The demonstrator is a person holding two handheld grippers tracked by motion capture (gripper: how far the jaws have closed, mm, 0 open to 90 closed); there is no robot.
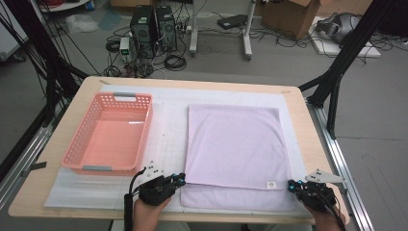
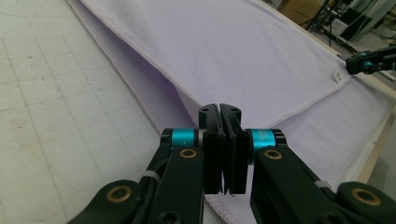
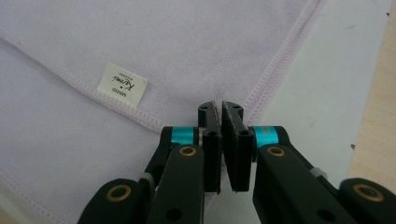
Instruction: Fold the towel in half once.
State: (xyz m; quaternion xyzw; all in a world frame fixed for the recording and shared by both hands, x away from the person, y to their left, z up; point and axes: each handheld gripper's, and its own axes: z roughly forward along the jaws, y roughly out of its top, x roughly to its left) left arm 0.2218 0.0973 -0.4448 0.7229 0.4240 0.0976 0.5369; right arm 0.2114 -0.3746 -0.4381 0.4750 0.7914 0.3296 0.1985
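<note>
Left tool (image 1: 181, 179), right tool (image 1: 292, 185) clamped at towel (image 1: 233, 144) near corners.

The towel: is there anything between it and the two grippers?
Nothing visible. The left gripper sits at the near left corner of the folded towel, and the right gripper at its near right corner by the white label. Both have their jaws closed right at the hem.

Lilac towel (image 1: 233, 144) folded over itself, flat on right half of tabletop (image 1: 53, 192); upper layer's hem short of near edge, small white label (image 1: 271, 184) at near right corner.
</note>
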